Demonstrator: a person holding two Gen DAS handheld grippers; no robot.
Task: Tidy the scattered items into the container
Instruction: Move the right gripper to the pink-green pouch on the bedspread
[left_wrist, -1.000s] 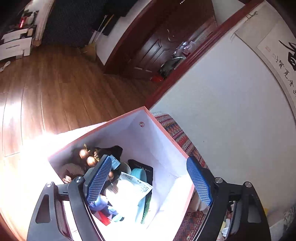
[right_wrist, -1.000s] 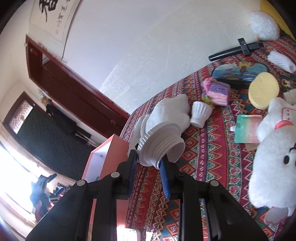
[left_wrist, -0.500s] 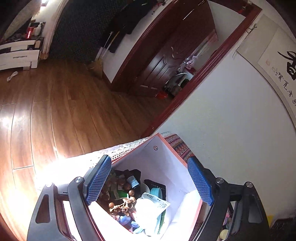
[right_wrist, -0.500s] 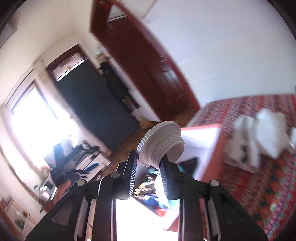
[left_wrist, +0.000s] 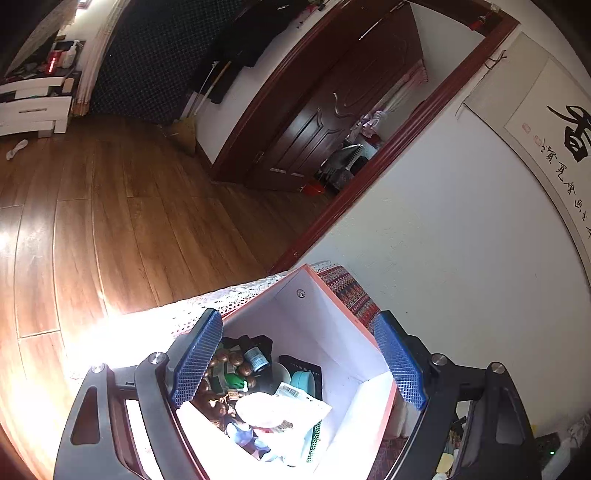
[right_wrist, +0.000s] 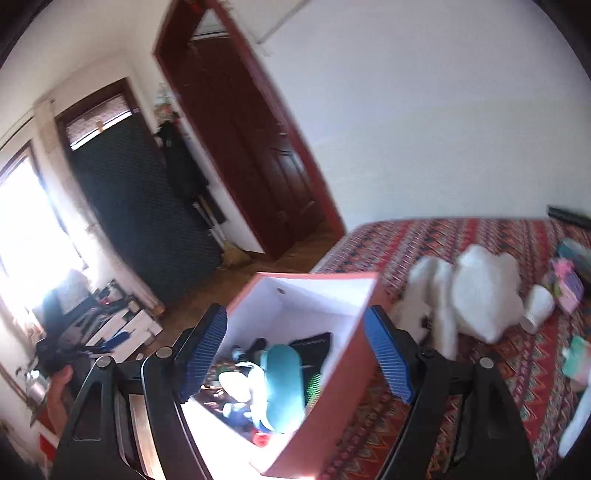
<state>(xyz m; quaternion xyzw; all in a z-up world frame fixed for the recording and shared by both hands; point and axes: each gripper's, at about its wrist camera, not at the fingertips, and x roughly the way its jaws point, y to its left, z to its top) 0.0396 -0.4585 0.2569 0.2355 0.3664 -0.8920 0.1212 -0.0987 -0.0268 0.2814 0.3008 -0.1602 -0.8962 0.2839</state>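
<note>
A pink box with a white inside (left_wrist: 332, 332) stands on the patterned bed cover and holds several items: a white packet (left_wrist: 284, 410), brown beads (left_wrist: 221, 363) and a teal case (left_wrist: 303, 380). My left gripper (left_wrist: 295, 363) is open and empty above the box. In the right wrist view the box (right_wrist: 332, 365) sits just below my right gripper (right_wrist: 295, 356), which is open and empty. A white round object (right_wrist: 236, 382) lies on the items inside, beside the teal case (right_wrist: 282, 384).
On the red patterned bed cover (right_wrist: 480, 369) lie white plush toys (right_wrist: 480, 295), a white cap (right_wrist: 539, 310), a pink pack (right_wrist: 567, 288) and a teal pouch (right_wrist: 578, 356). The wall runs behind the bed. Wooden floor (left_wrist: 110, 221) and a dark door (left_wrist: 332, 122) lie beyond the box.
My right gripper swung from the bed to above the box, opened and let go of the white threaded lid. My left gripper rose slightly above the box.
</note>
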